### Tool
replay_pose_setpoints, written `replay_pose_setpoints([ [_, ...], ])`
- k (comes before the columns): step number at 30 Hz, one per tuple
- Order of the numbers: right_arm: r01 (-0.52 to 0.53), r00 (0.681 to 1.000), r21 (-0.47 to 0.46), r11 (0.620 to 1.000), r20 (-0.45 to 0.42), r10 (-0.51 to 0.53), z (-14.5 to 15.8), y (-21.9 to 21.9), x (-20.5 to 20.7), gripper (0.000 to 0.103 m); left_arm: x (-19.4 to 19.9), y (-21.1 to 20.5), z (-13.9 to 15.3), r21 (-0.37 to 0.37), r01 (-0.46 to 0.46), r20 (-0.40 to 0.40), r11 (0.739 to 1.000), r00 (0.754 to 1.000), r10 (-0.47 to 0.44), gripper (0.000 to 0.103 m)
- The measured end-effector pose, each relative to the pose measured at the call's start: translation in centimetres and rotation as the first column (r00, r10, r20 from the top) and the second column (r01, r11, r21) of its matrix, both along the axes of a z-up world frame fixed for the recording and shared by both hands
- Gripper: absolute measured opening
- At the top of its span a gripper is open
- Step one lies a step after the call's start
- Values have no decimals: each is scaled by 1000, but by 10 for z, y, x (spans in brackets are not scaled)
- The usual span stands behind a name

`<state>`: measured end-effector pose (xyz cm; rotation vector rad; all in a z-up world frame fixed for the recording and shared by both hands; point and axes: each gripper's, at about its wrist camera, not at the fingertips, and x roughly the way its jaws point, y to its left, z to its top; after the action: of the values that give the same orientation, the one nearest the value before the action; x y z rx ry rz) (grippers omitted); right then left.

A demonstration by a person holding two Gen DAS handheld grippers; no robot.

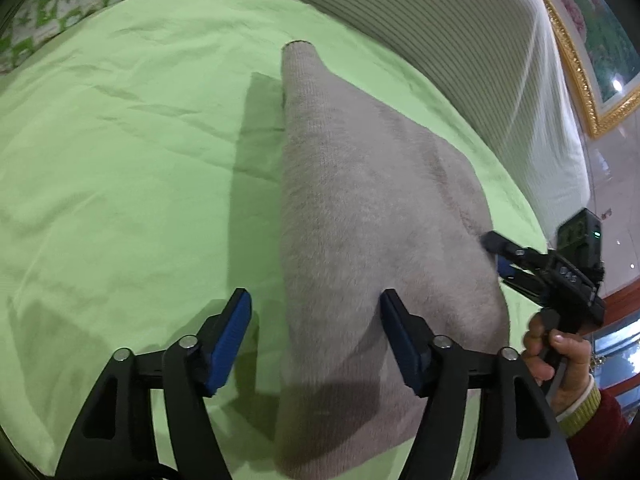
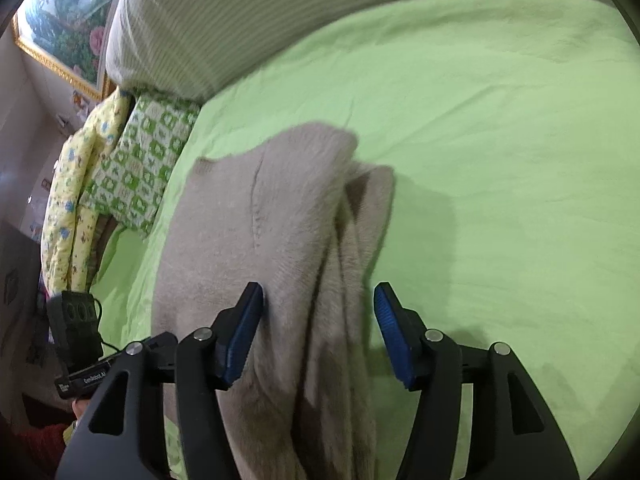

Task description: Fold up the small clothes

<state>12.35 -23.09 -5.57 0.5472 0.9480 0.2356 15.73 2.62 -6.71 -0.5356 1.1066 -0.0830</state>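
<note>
A beige knitted garment (image 1: 360,200) lies folded lengthwise on the green bedsheet (image 1: 120,160), its narrow end reaching away toward the pillow. My left gripper (image 1: 314,300) is open and straddles the garment's near left edge: the right pad touches the knit, while the left pad stands clear over the sheet. In the right wrist view the garment (image 2: 260,220) shows bunched folds on its right side. My right gripper (image 2: 318,292) is open around those folds, with only its left pad against the cloth. From the left wrist view the right gripper (image 1: 496,254) sits at the garment's right edge.
A striped white pillow (image 1: 460,40) runs along the bed's far side. A green-and-white checked quilt (image 2: 148,160) and a yellow printed one (image 2: 76,208) are piled at the bed's edge. A gold-framed picture (image 1: 580,72) hangs behind. A hand (image 1: 560,360) grips the right tool.
</note>
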Motion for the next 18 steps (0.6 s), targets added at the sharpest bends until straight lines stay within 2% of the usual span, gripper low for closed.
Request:
replay_pose_setpoints([
  [5, 63, 997, -12, 998, 36, -62, 17, -13, -23, 59, -19, 3, 3, -3, -22, -14, 1000, 1000, 22, 71],
  [11, 39, 996, -28, 999, 78, -36, 35, 1, -26, 59, -43, 2, 13, 40, 1, -20, 999, 1000, -1, 71],
  [16, -3, 999, -68, 998, 38, 5, 29, 23, -11, 59, -64, -10, 9, 73, 60, -40, 996, 998, -57, 71],
  [18, -8, 1000, -64, 998, 15, 9, 21, 26, 0, 51, -68, -13, 3, 87, 66, -59, 994, 996, -61, 71],
])
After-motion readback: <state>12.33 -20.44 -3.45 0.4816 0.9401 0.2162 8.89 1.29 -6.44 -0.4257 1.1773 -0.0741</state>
